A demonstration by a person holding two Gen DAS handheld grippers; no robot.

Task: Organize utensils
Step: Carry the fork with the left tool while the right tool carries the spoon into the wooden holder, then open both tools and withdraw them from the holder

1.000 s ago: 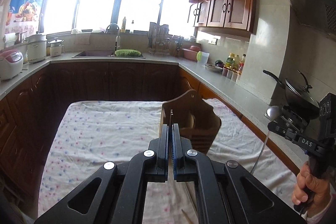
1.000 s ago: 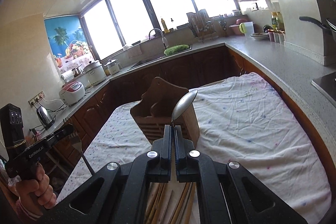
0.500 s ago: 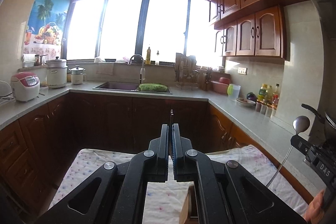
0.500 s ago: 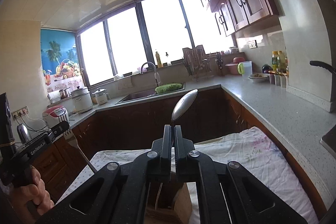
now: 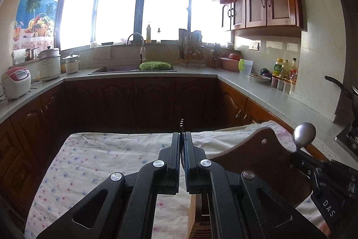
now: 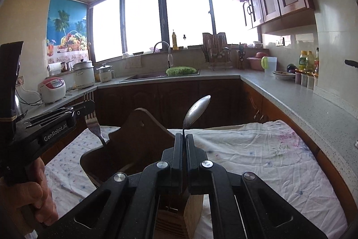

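My left gripper (image 5: 182, 138) is shut on a metal fork (image 5: 181, 123), seen edge-on with its tines up; in the right wrist view the fork (image 6: 92, 121) reaches down into the wooden utensil holder (image 6: 134, 138). My right gripper (image 6: 184, 138) is shut on a metal spoon (image 6: 197, 110), bowl up, handle going down over the holder. In the left wrist view the spoon (image 5: 304, 133) and right gripper (image 5: 299, 155) stand at the right, beside the holder (image 5: 252, 149). Both grippers are above the holder on the table.
The holder stands on a table covered with a white dotted cloth (image 6: 257, 160). Dark wooden cabinets and a grey counter (image 6: 302, 97) wrap around, with a sink (image 6: 161, 75), green basket, rice cookers (image 5: 15, 82) and bottles. A pan handle (image 5: 335, 82) sticks out at right.
Both grippers have tilted back down and lowered toward the wooden holder, which is back in view. The fork and spoon now hang into or just over it.
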